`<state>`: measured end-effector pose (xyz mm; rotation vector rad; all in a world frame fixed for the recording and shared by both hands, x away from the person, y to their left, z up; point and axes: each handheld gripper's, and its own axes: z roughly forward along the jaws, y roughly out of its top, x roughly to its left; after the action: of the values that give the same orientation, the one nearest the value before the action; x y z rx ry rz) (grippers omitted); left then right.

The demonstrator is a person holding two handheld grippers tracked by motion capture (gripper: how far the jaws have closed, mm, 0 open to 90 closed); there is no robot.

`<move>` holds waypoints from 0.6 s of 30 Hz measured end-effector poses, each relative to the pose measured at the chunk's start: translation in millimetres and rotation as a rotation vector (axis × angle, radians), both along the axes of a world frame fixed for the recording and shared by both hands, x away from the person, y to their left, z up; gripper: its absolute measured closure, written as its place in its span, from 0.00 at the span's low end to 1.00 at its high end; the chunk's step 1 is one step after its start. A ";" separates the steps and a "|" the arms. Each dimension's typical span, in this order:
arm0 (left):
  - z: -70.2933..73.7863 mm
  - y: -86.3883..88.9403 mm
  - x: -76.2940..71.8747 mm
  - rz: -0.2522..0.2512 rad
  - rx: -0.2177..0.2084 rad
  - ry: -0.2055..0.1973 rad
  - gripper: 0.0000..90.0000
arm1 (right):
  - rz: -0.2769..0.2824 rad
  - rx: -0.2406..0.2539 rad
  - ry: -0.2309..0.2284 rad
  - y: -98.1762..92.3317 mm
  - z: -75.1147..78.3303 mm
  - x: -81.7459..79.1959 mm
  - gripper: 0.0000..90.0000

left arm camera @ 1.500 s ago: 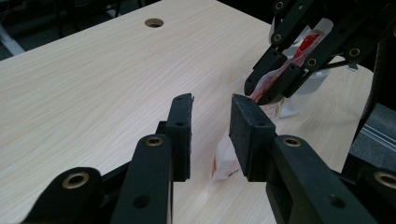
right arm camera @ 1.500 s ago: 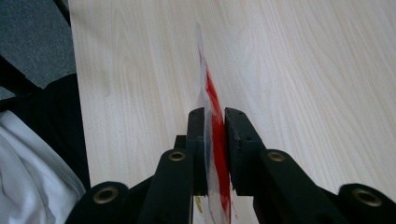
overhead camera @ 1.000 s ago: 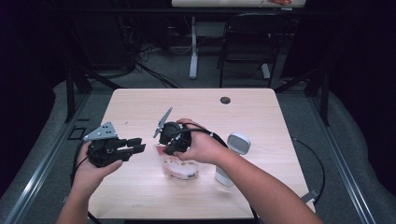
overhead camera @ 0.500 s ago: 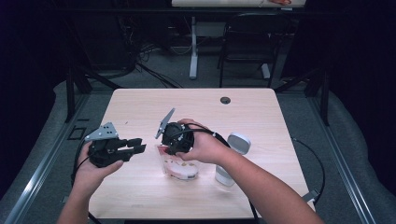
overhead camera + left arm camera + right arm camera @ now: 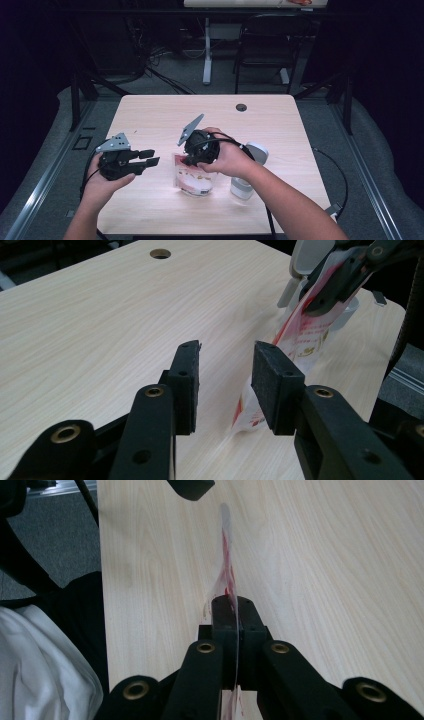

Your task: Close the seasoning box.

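A clear plastic bag (image 5: pixel 196 181) with red print stands on edge on the wooden table (image 5: pixel 150 115). My right gripper (image 5: pixel 188 160) is shut on its top edge, and the film (image 5: pixel 226 555) runs pinched between the closed pads (image 5: pixel 222 611). My left gripper (image 5: pixel 150 157) hangs to the bag's left, a short gap away. Its jaws have just been opening and stand open with nothing between them (image 5: pixel 225 352). In the left gripper view the bag (image 5: pixel 305 335) rises just beyond the right pad (image 5: pixel 272 375), apart from it.
A white and grey device (image 5: pixel 247 172) stands right of the bag, behind my right hand, also seen behind the bag (image 5: pixel 305 260). A cable hole (image 5: pixel 241 107) lies near the table's far edge. The near left table edge (image 5: pixel 100 580) drops to grey floor.
The left gripper's jaws stand wider apart than before. My right hand has shifted slightly to the right with the bag still pinched. The left hand has stayed in place.
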<state>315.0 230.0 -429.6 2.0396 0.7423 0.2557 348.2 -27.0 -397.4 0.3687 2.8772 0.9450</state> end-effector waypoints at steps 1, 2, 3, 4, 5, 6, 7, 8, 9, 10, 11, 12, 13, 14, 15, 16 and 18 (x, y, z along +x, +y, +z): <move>-1.1 -1.3 0.3 -0.005 0.000 0.002 0.70 | -0.003 0.005 0.000 -2.1 0.9 -0.5 1.00; -2.1 -2.2 0.4 -0.006 -0.003 0.001 0.69 | -0.007 0.020 -0.001 -5.6 2.1 -1.3 1.00; -2.9 -3.3 0.4 -0.007 -0.005 0.004 0.68 | -0.008 0.028 0.000 -7.1 2.7 -1.7 1.00; -4.6 -5.2 1.0 -0.016 -0.001 0.004 0.67 | -0.007 0.034 0.000 -8.5 3.3 -1.9 1.00; -5.5 -6.4 1.3 -0.021 0.005 0.004 0.66 | -0.007 0.041 -0.004 -10.5 4.3 -2.6 1.00; -7.0 -8.3 1.6 -0.024 0.008 0.006 0.66 | -0.008 0.047 -0.004 -11.6 4.9 -3.2 1.00; -8.2 -10.0 1.8 -0.031 0.010 0.009 0.65 | -0.008 0.054 -0.005 -12.9 5.4 -4.1 1.00; -9.4 -11.5 2.2 -0.041 0.013 0.006 0.65 | -0.007 0.056 -0.007 -14.3 6.3 -4.7 1.00; -10.5 -12.7 2.4 -0.051 0.010 0.006 0.63 | -0.007 0.062 -0.009 -15.6 6.7 -5.2 1.00; -11.9 -14.2 2.7 -0.058 0.010 0.005 0.62 | -0.006 0.064 -0.010 -17.0 7.3 -5.3 1.00; -13.0 -15.2 3.1 -0.064 0.011 0.007 0.61 | -0.010 0.069 -0.011 -18.3 7.5 -5.9 1.00; -14.4 -16.4 3.5 -0.069 0.009 0.009 0.60 | -0.006 0.072 -0.011 -19.4 8.0 -6.0 1.00; -15.3 -17.2 3.9 -0.072 0.010 0.009 0.59 | -0.007 0.075 -0.011 -20.3 8.7 -6.4 1.00; -17.1 -18.9 4.2 -0.076 0.010 0.013 0.58 | -0.007 0.078 -0.011 -20.9 9.3 -6.7 1.00; -18.3 -20.3 4.4 -0.079 0.013 0.015 0.57 | -0.010 0.086 -0.012 -22.0 10.3 -7.2 1.00; -19.4 -21.5 4.6 -0.084 0.018 0.018 0.57 | -0.007 0.091 -0.013 -23.0 11.2 -7.2 1.00; -21.7 -23.6 4.9 -0.096 0.014 0.022 0.56 | -0.008 0.098 -0.013 -24.6 12.9 -7.6 1.00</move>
<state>319.9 206.4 -451.3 2.0877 0.6553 0.1834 340.6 -51.6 -384.5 0.3801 2.8227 1.0860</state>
